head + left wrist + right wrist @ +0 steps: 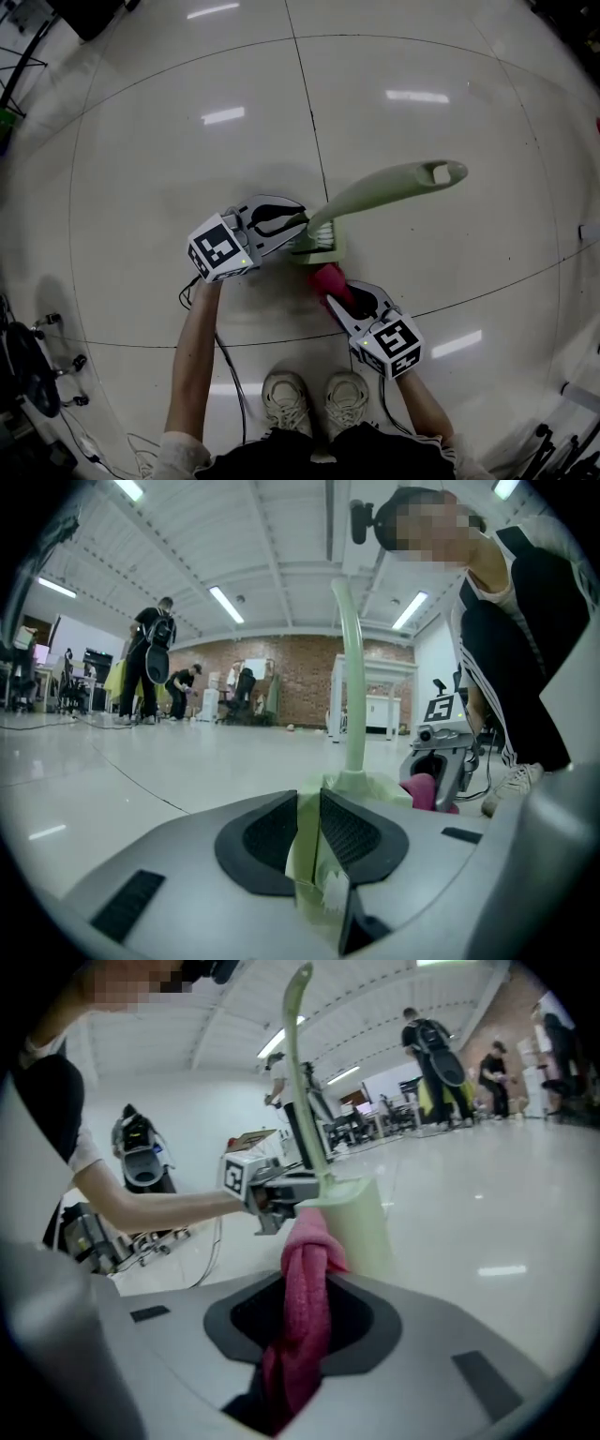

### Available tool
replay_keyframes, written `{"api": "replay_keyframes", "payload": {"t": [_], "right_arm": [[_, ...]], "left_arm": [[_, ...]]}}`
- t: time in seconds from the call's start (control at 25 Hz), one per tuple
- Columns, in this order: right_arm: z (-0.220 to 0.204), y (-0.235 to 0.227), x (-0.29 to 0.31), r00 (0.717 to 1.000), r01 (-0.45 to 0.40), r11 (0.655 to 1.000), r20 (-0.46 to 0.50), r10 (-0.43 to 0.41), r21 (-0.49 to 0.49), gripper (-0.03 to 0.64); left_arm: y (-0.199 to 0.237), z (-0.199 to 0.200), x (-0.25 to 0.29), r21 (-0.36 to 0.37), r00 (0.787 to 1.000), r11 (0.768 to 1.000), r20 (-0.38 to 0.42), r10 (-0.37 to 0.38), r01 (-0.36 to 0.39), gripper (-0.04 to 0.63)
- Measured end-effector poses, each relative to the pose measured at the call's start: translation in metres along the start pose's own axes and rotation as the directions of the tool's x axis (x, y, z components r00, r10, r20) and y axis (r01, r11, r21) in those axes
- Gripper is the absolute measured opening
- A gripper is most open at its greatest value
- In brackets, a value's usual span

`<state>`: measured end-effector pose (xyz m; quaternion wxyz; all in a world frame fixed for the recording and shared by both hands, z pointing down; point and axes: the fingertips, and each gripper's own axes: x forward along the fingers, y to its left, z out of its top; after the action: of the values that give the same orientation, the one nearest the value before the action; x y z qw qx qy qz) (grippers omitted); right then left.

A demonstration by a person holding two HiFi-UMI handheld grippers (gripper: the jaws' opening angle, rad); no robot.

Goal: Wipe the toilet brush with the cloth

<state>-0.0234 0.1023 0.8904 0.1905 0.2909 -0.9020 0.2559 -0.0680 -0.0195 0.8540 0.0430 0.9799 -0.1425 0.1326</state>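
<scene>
While the pale green toilet brush (384, 190) stands in its holder (325, 251) on the floor (187, 169), most of its bristles hidden, the left hand-held gripper (307, 832) pinches the holder's wall. The right hand-held gripper (305, 1321) pinches a bunched pink cloth (307, 1260) just beside the holder; whether they touch is unclear.

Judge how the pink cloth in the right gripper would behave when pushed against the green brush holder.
Probably floppy: the cloth bunches and droops in the right gripper. It would likely squash against a surface rather than slide. The holder looks thin-walled and light, so it may tip without the left gripper clamping it.
</scene>
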Motion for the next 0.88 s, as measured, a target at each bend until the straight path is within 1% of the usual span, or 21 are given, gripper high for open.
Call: {"api": "replay_keyframes", "payload": {"t": [0.08,0.16,0.36,0.48,0.6,0.68,0.88], "right_arm": [[0.006,-0.024,-0.002,0.994,0.108,0.994,0.019,-0.108,0.019,0.095],[0.012,-0.04,-0.001,0.987,0.16,0.987,0.021,-0.161,0.016,0.095],[0.026,-0.061,0.007,0.975,0.22,0.975,0.029,-0.219,-0.037,0.095],[0.034,-0.076,0.01,0.968,0.251,0.967,0.036,-0.25,-0.046,0.095],[0.043,-0.09,0.013,0.962,0.272,0.96,0.041,-0.27,-0.066,0.095],[0.049,-0.099,0.016,0.957,0.29,0.953,0.045,-0.287,-0.088,0.095],[0.063,-0.12,0.021,0.942,0.334,0.935,0.062,-0.329,-0.12,0.095]], "left_arm": [[-0.001,-0.001,-0.002,0.002,1.0,1.0,-0.007,0.007,-0.007,0.08],[-0.002,-0.001,-0.004,0.0,1.0,1.0,-0.01,0.018,-0.018,0.08],[-0.001,-0.005,-0.015,-0.009,0.998,0.999,-0.029,0.051,-0.052,0.079],[-0.003,-0.009,-0.027,-0.022,0.997,0.998,-0.044,0.058,-0.059,0.048],[-0.008,-0.01,-0.034,-0.058,0.998,0.996,-0.019,0.06,-0.061,0.041],[-0.012,-0.011,-0.035,-0.072,0.998,0.996,-0.006,0.055,-0.055,0.041],[-0.03,-0.011,-0.034,-0.079,1.0,0.997,0.002,0.002,-0.002,0.041]]}}
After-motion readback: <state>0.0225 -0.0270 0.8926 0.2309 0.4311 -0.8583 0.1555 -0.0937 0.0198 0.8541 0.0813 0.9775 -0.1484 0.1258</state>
